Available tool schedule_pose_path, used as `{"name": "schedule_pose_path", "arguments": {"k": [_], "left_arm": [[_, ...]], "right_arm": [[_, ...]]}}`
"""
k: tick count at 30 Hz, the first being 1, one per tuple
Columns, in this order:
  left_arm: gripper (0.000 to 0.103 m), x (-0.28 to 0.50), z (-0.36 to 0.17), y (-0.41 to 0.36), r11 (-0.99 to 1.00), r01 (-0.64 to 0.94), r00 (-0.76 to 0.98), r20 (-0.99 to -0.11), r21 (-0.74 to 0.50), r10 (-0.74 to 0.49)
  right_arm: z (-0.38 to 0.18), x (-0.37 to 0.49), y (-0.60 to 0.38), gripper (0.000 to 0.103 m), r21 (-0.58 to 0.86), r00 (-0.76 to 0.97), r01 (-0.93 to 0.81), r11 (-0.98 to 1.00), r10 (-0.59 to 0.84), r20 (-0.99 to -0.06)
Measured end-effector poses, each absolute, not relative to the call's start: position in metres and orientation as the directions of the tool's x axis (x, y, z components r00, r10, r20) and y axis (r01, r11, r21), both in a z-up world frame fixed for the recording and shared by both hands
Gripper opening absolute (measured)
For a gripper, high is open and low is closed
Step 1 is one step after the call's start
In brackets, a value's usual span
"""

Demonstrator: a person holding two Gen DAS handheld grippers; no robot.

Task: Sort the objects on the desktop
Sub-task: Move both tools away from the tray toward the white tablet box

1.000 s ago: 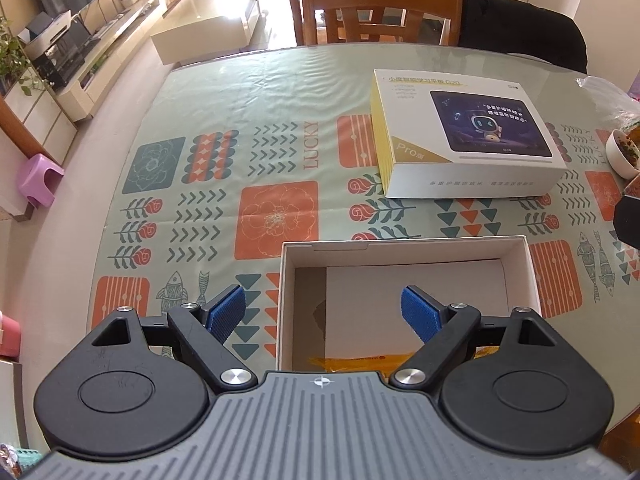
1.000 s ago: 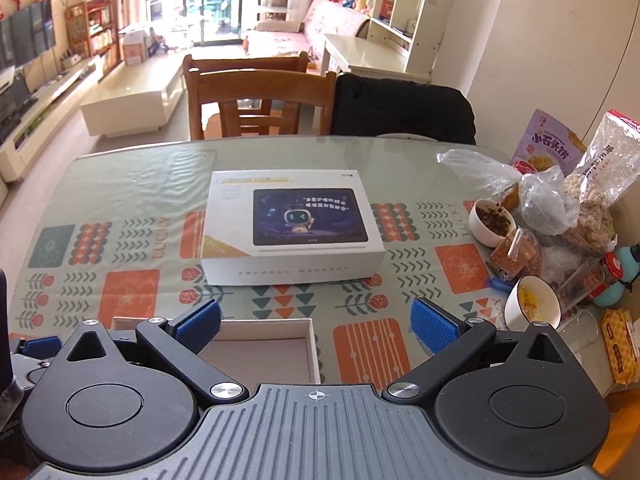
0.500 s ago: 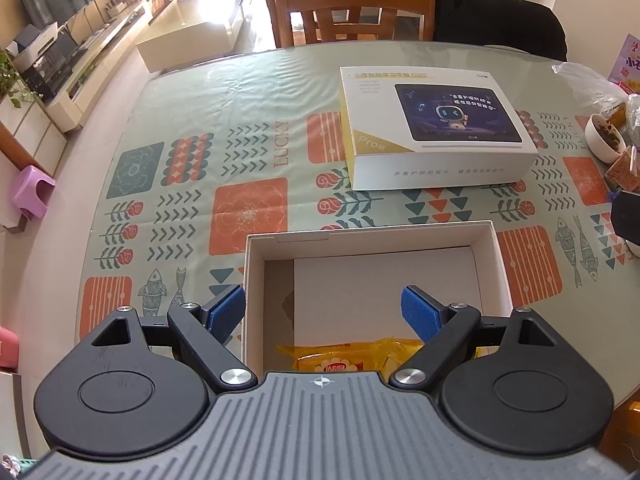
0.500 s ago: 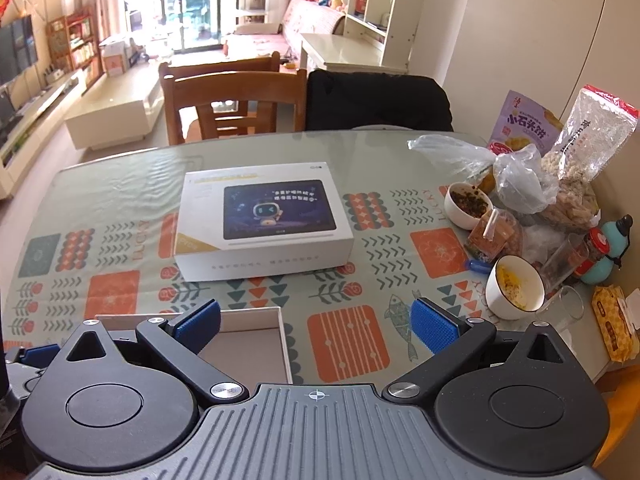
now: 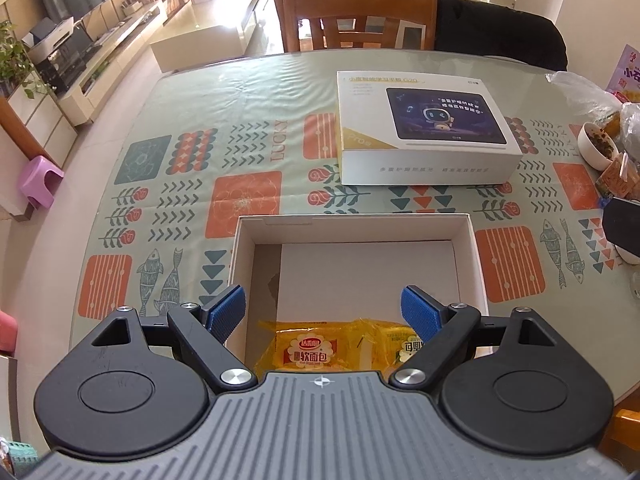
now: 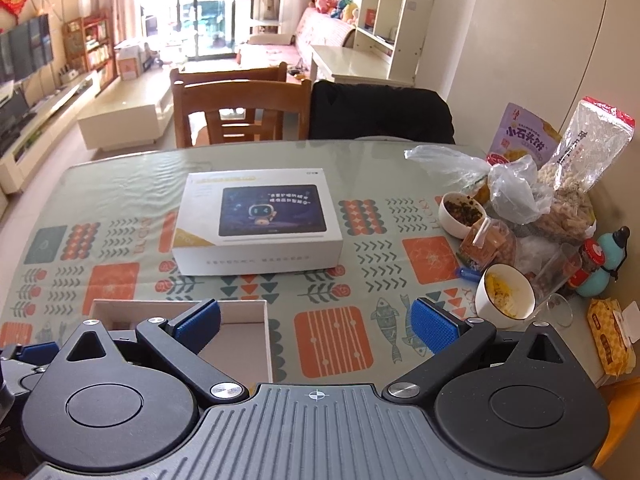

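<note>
more yellow snack packets [image 5: 340, 348] in view

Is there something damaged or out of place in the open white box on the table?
The open white box has a small tear in its cardboard liner near the left wall. Yellow snack packets lie only at its near end, the rest is bare. Nothing is spilled.

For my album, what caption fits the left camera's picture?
Open left gripper above an open white box holding yellow snack packets.

Both tongs, left [image 5: 323, 311] and right [image 6: 316, 326], agape.
</note>
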State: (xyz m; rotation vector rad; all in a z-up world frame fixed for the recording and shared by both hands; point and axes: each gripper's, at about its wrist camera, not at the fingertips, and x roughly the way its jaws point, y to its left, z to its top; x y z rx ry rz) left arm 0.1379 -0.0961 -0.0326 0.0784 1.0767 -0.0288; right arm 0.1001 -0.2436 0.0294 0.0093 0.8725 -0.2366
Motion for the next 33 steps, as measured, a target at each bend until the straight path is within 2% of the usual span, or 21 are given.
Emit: {"name": "schedule_pose_path", "arguments": {"k": [17,33], "left_arm": [[0.103,0.151,-0.03,-0.102,0.996,0.065,0.467,-0.884,0.054,0.018],[0.103,0.215,-0.034,-0.075,0.993,0.117,0.454,-0.89,0.016,-0.039]], "right_arm": [[0.021,0.111,-0.253,0.103,-0.104,0.604,0.233,0.967,-0.228,-0.764],[0.013,0.173,-0.231,0.103,-0.136,0.559,0.288,0.948,-0.282,-0.78]]}}
